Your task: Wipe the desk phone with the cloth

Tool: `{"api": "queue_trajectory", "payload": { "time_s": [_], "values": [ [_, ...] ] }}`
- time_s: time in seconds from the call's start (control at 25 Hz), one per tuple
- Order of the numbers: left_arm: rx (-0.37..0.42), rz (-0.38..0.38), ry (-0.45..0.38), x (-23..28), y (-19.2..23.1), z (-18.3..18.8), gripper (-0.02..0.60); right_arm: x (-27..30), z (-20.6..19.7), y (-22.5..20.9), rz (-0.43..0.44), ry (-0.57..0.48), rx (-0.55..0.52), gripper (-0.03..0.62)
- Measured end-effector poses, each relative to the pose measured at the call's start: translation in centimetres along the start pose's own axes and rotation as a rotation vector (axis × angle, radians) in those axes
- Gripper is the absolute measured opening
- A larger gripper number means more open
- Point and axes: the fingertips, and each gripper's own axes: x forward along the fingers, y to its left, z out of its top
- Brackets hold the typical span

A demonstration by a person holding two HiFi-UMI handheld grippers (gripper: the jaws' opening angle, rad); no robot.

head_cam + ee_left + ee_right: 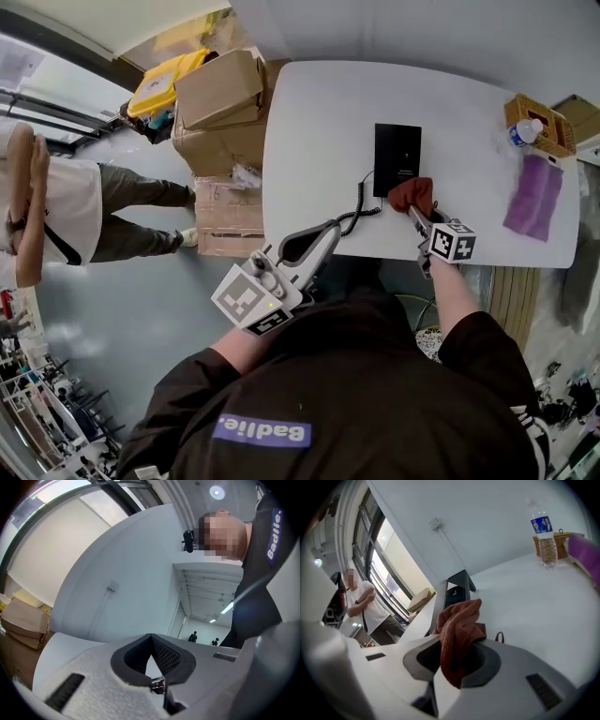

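The black desk phone point(397, 159) lies flat on the white table point(319, 122), and its coiled cord point(361, 202) runs toward the near edge. My right gripper point(417, 214) is shut on a rust-red cloth point(412, 195), which rests at the phone's near edge. In the right gripper view the cloth point(459, 634) bunches out of the jaws, with the phone point(457, 590) just beyond it. My left gripper point(323, 234) hovers over the table's near edge where the cord ends. Its pads point(164, 656) meet in a V with nothing showing between them. The handset is hidden.
A water bottle point(527, 131) and a wicker basket point(544, 122) stand at the table's far right, with a purple cloth point(534, 197) beside them. Cardboard boxes point(220, 103) and a yellow bin point(169, 80) crowd the table's left side. A person point(56, 216) stands there.
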Motion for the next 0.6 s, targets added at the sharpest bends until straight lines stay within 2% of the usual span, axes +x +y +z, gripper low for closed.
{"api": "queue_trajectory", "payload": {
  "time_s": [0.2, 0.32, 0.44, 0.6],
  "values": [
    [0.029, -0.052, -0.022, -5.0, -0.5, 1.2, 0.006, -2.4, -0.3, 4.5, -0.029, -0.066, -0.027, 0.094],
    [0.01, -0.074, -0.03, -8.5, -0.9, 1.4, 0.006, -4.1, -0.6, 8.8, -0.028, -0.119, -0.018, 0.094],
    [-0.001, -0.11, -0.021, -11.3, -1.3, 1.5, 0.006, -5.6, -0.5, 13.8, -0.003, -0.169, -0.019, 0.094],
    [0.002, -0.132, -0.013, -14.0, -1.9, 1.6, 0.006, -7.5, -1.0, 20.1, 0.059, -0.184, -0.049, 0.094]
  ]
}}
